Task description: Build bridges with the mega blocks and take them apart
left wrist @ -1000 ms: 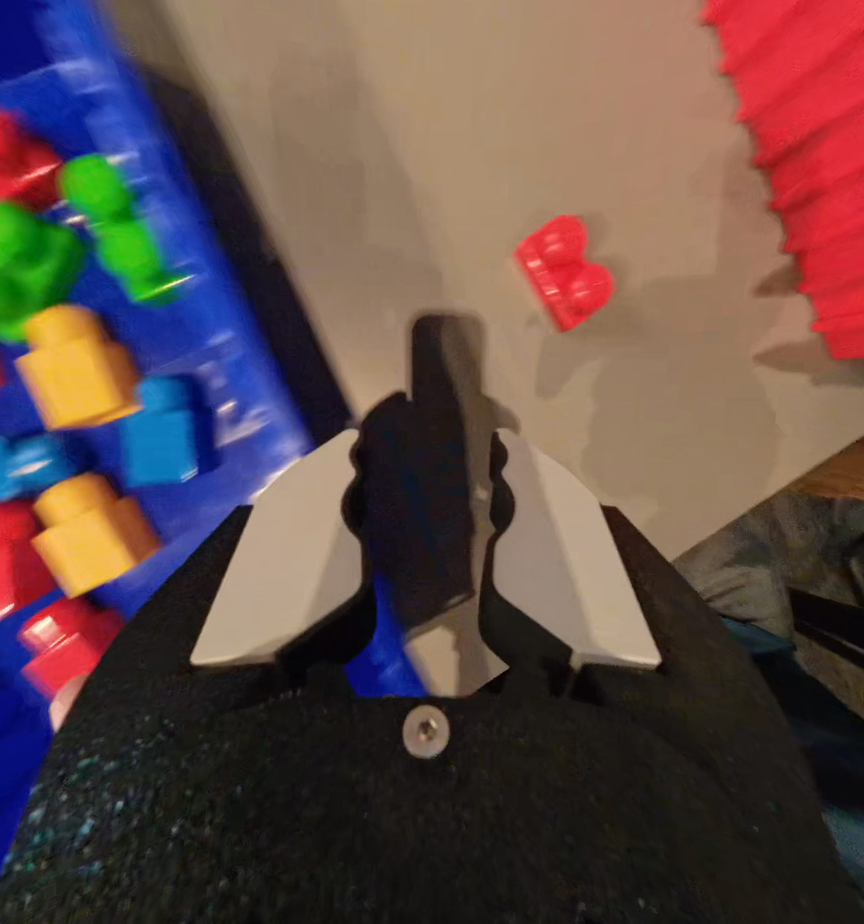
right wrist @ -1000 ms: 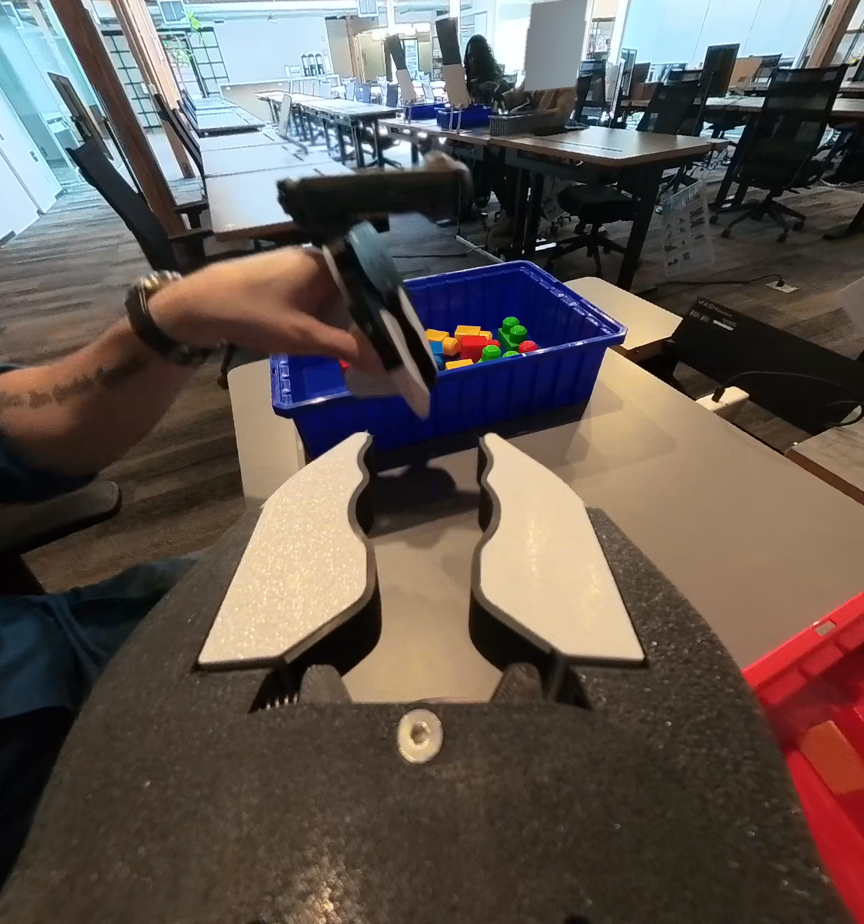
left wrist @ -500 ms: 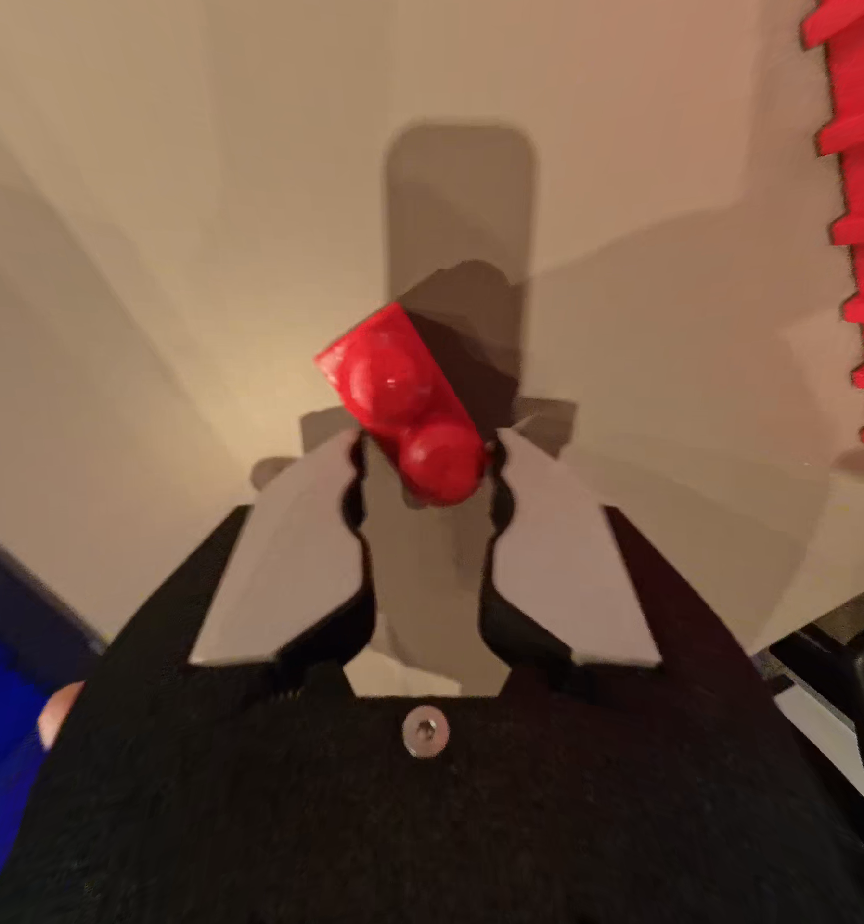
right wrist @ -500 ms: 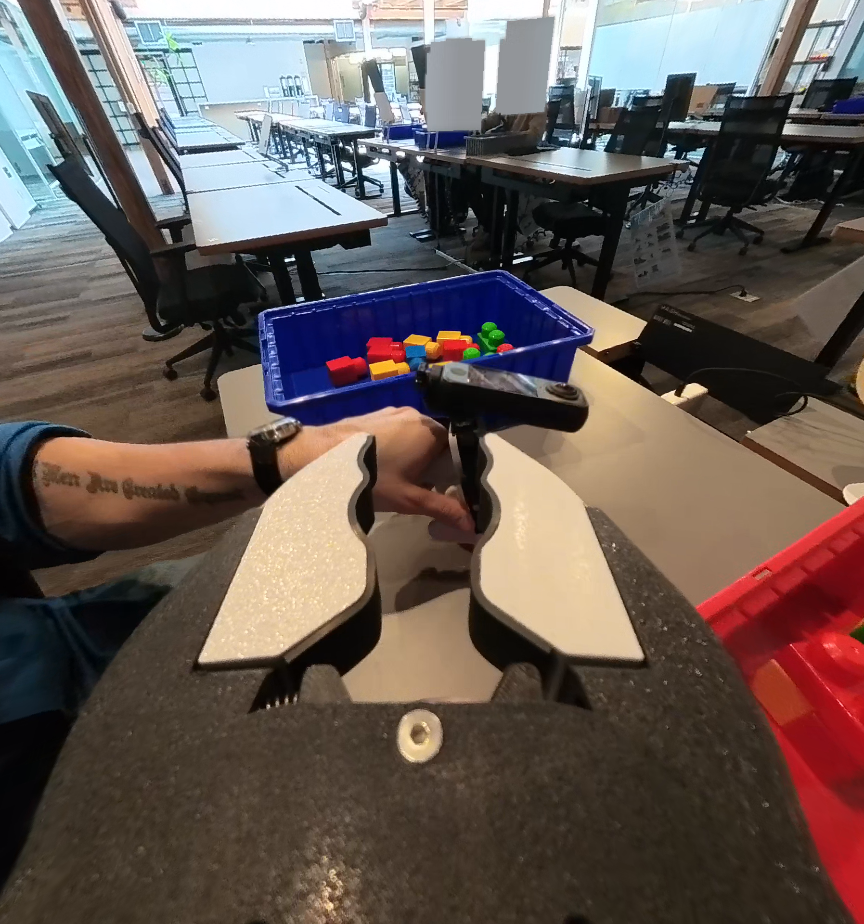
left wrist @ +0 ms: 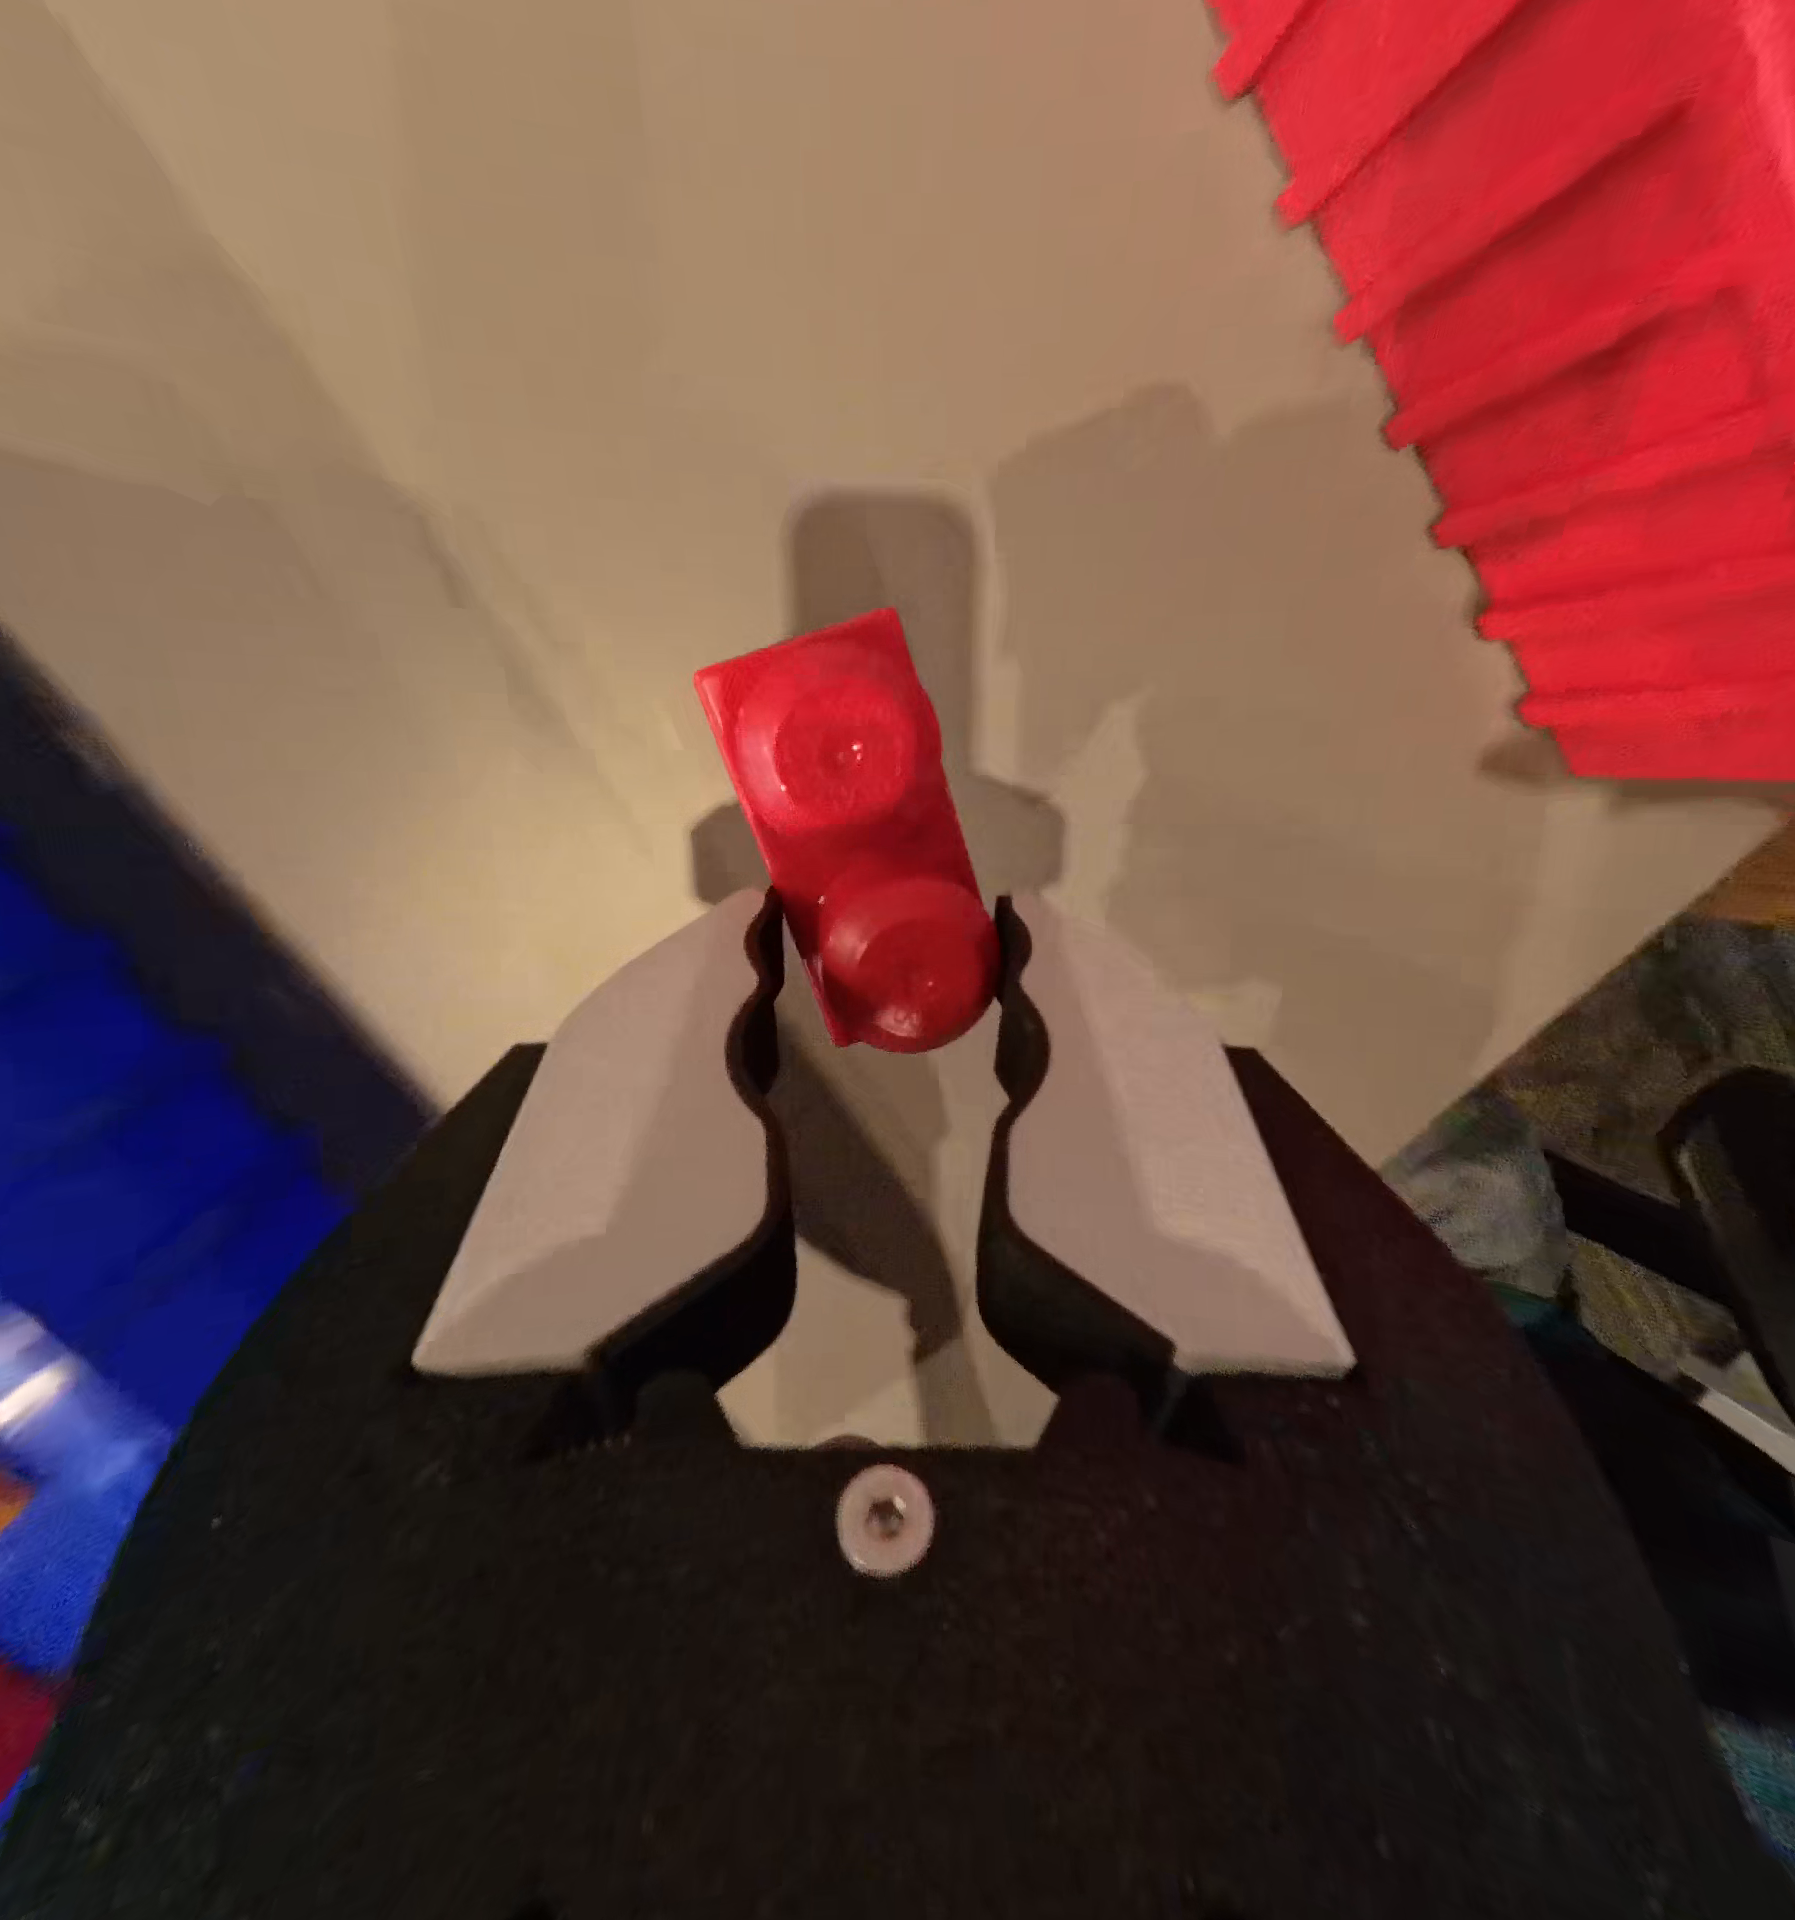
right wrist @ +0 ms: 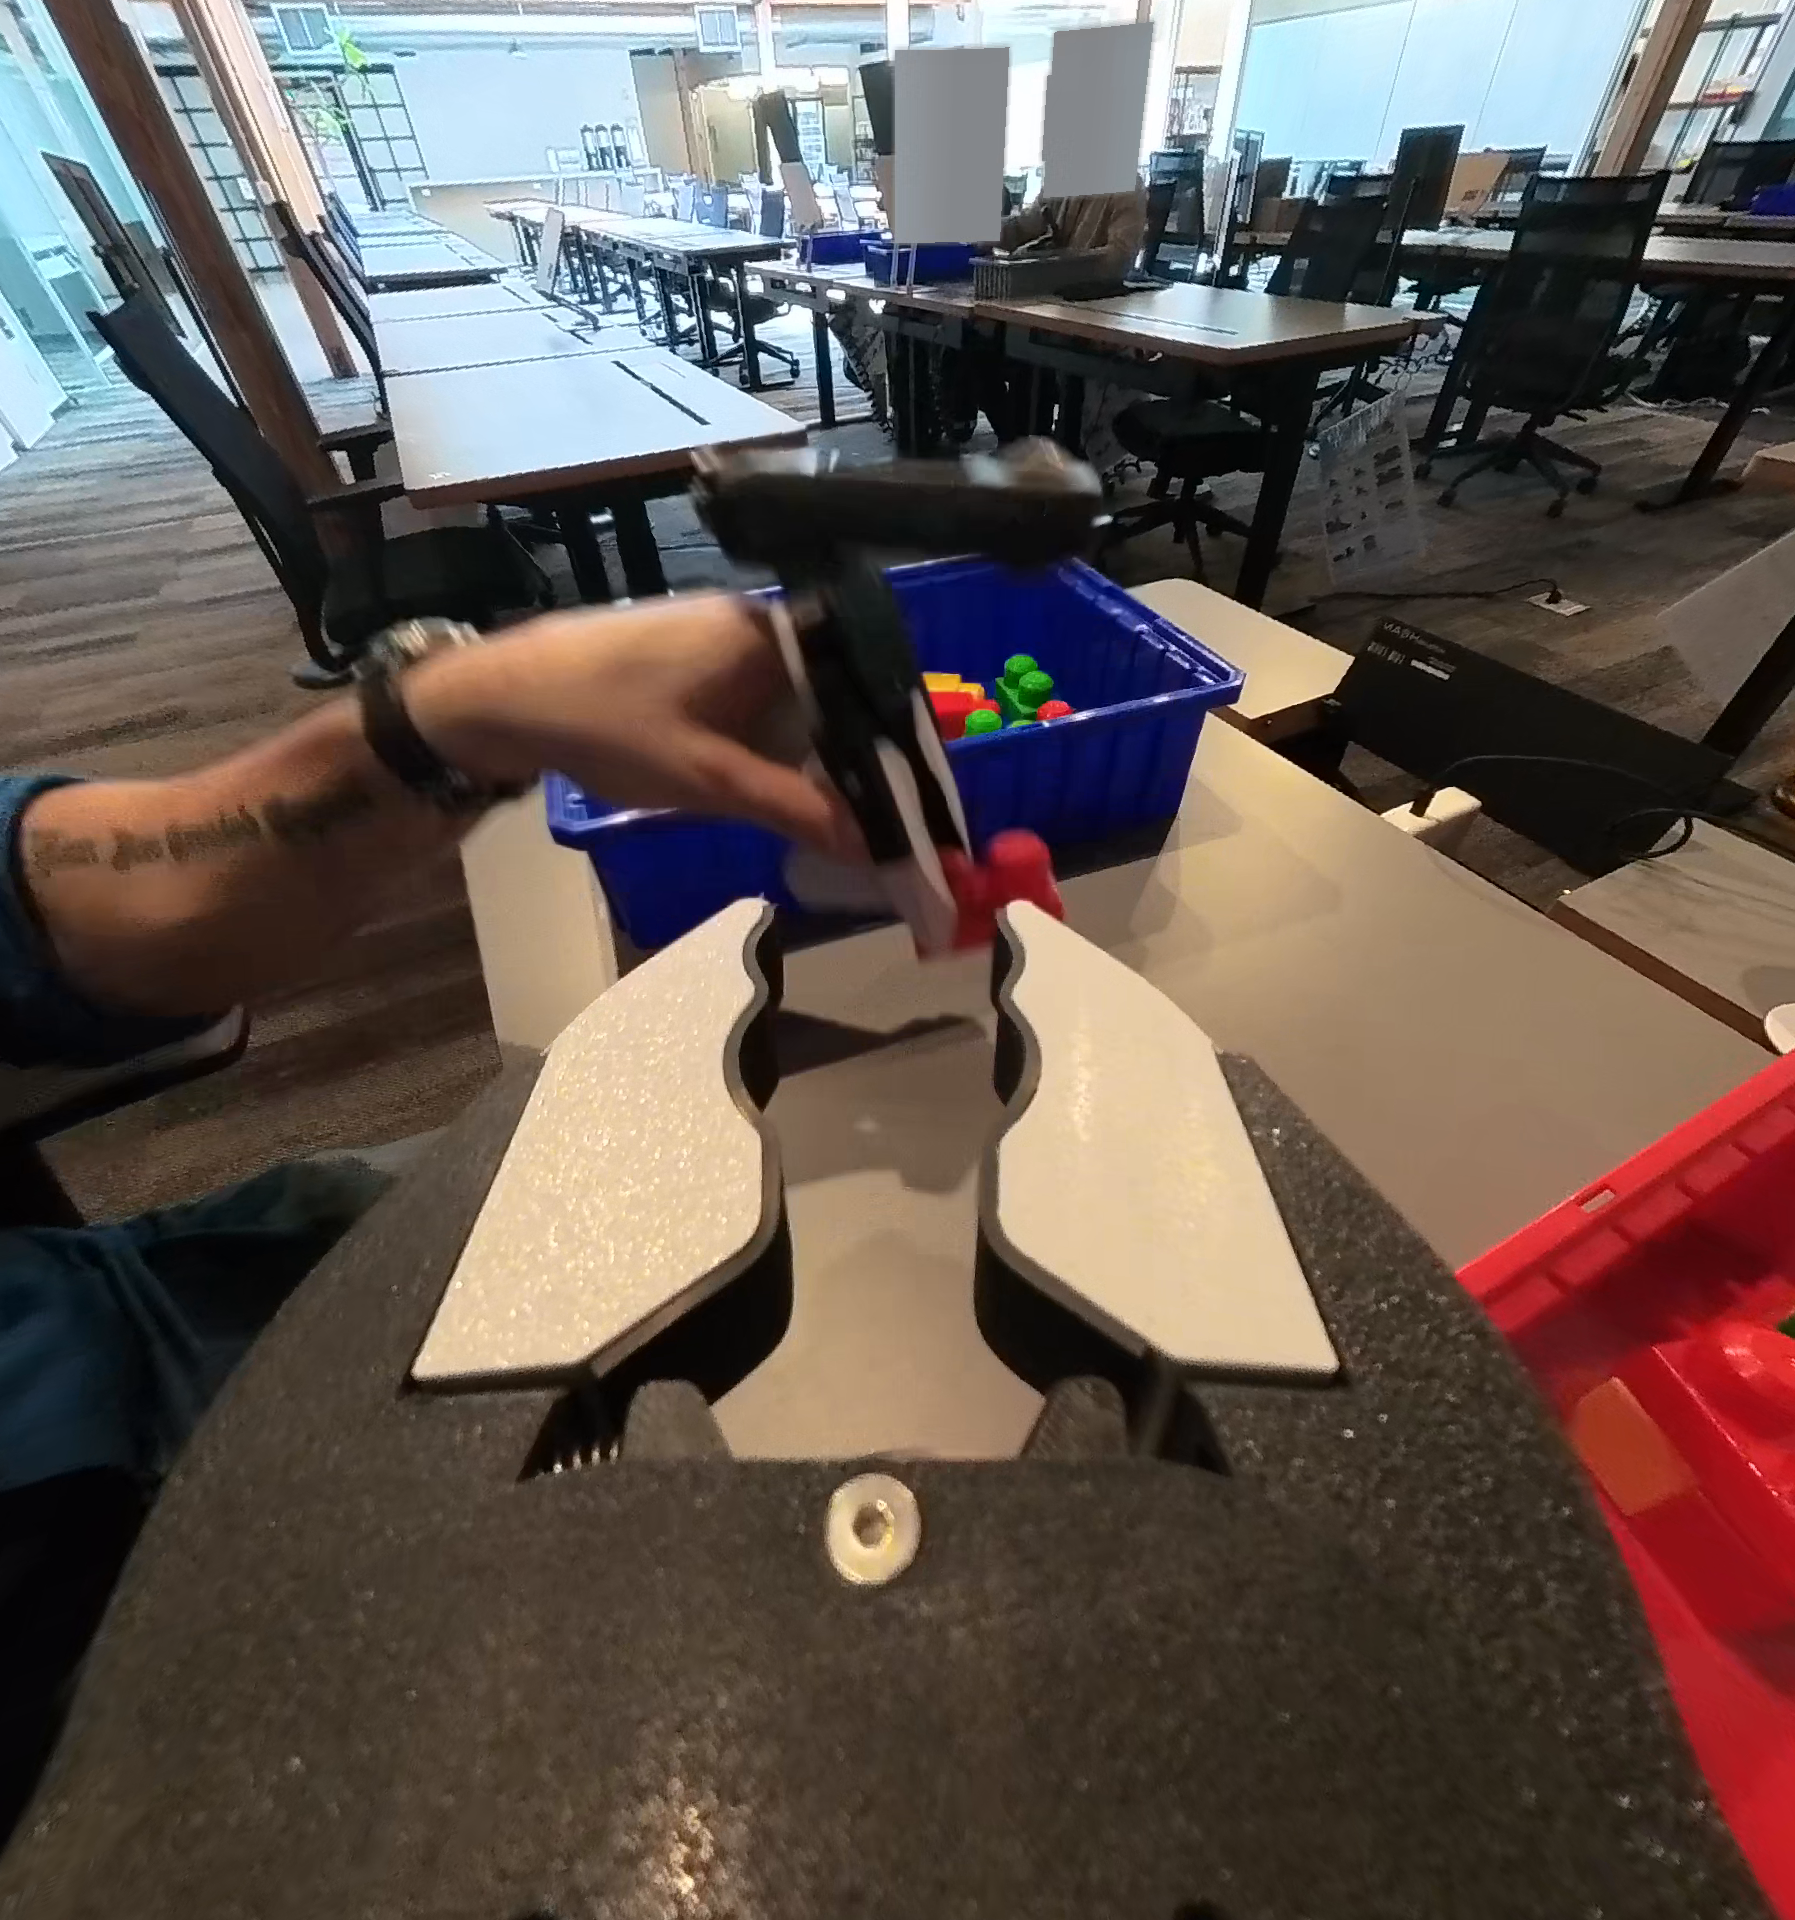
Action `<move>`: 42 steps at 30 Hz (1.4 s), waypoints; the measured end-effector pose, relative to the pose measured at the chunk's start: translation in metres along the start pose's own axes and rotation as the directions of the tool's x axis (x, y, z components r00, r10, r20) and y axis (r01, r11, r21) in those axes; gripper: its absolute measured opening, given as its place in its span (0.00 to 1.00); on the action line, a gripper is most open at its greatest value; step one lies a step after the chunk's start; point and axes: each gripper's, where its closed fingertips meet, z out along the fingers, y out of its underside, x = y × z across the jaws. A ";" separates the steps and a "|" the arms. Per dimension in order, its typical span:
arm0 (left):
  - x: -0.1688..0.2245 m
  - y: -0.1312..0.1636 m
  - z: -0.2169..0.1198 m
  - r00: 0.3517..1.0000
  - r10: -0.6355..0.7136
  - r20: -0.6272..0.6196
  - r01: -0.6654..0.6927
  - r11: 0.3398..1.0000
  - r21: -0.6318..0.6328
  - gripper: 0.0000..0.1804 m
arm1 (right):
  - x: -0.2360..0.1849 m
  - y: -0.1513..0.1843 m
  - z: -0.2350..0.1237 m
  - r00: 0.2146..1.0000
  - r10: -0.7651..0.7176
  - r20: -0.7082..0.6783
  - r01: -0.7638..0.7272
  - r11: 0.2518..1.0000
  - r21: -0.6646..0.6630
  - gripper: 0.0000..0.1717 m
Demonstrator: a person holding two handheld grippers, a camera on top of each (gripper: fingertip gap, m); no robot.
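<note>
In the left wrist view my left gripper (left wrist: 888,914) is shut on a red two-stud block (left wrist: 841,790), with both pads pressed on the near stud end. The block hangs above the beige table (left wrist: 457,416). The right wrist view shows the same gripper (right wrist: 924,883), in a person's hand, holding the red block (right wrist: 1007,878) in the air in front of the blue bin (right wrist: 1080,769). My right gripper (right wrist: 882,925) is open with nothing between its fingers, low over the table (right wrist: 1340,987).
The blue bin holds several red, green and yellow blocks (right wrist: 1007,696); its edge also shows in the left wrist view (left wrist: 93,1091). A red bin (right wrist: 1703,1299) with blocks sits at the right, ribbed wall in the left wrist view (left wrist: 1599,364). Office desks and chairs stand behind.
My left gripper swung from over the blue bin to the red block on the table, closed on it and lifted it. My right gripper stayed open.
</note>
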 end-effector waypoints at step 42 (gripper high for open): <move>-0.192 0.089 0.009 0.954 -0.298 0.026 0.299 0.949 -0.099 0.29 | -0.003 0.013 0.032 0.999 0.008 0.035 -0.006 0.998 -0.059 0.22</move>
